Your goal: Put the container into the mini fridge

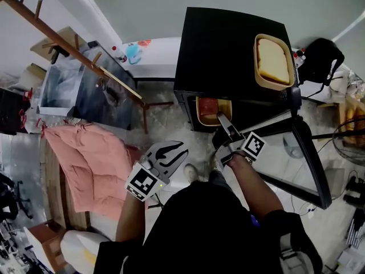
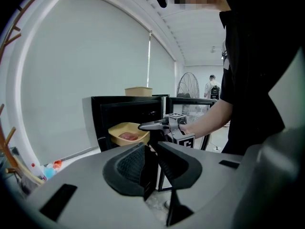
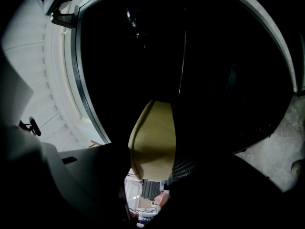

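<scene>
Container [image 1: 212, 110], yellow with something red inside, is at the mouth of the open mini fridge [image 1: 222, 44], pinched by its near rim in the right hand-held gripper [image 1: 221, 119]. The left hand-held gripper [image 1: 171, 153] hangs well back, its jaws nearly together with nothing between them. Gripped by one edge only, the container could tip and spill, or snag the fridge's front frame if pushed in crooked.
</scene>
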A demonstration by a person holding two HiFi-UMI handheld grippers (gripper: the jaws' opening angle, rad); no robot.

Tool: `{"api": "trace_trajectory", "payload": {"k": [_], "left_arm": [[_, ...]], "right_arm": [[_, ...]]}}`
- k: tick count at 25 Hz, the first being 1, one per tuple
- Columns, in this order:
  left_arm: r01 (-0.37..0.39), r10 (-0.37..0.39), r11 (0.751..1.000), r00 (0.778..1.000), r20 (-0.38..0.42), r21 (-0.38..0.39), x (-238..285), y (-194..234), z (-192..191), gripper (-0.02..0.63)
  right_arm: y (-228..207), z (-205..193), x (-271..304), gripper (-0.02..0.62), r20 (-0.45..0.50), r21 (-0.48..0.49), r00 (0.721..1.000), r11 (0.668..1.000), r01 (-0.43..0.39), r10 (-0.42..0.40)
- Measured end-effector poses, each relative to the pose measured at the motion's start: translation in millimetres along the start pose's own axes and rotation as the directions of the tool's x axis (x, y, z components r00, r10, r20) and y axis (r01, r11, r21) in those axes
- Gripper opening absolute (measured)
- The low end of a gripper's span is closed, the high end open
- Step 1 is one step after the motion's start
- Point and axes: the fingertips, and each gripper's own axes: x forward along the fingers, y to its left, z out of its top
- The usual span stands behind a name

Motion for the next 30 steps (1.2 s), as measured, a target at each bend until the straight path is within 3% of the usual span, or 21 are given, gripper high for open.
{"api": "trace_trajectory", "payload": {"k": [15, 21, 30], "left_arm": [[-0.081, 0.081, 0.996, 0.997, -0.003, -0.035, 26.0, 19.4, -1.3, 0.089], [-0.174, 0.176, 0.977, 0.984, 0.005, -0.125, 63.9, 45.5, -7.7, 0.071], [-0.17, 0.156, 0.955, 0.985, -0.076, -0.243, 120.7, 56.3, -24.9, 0.049]], "right_arm": [[-10.0, 13.5, 33.3, 0.224, -0.007, 0.018, 0.999, 0.999, 0.041, -0.04], [-11.9, 11.9, 36.0, 0.224, -0.033, -0.004, 0.998, 0.998, 0.057, -0.057], [-11.1, 2.8, 37.7, 0.224, -0.119, -0.065, 0.99, 0.995, 0.072, -0.08]]}}
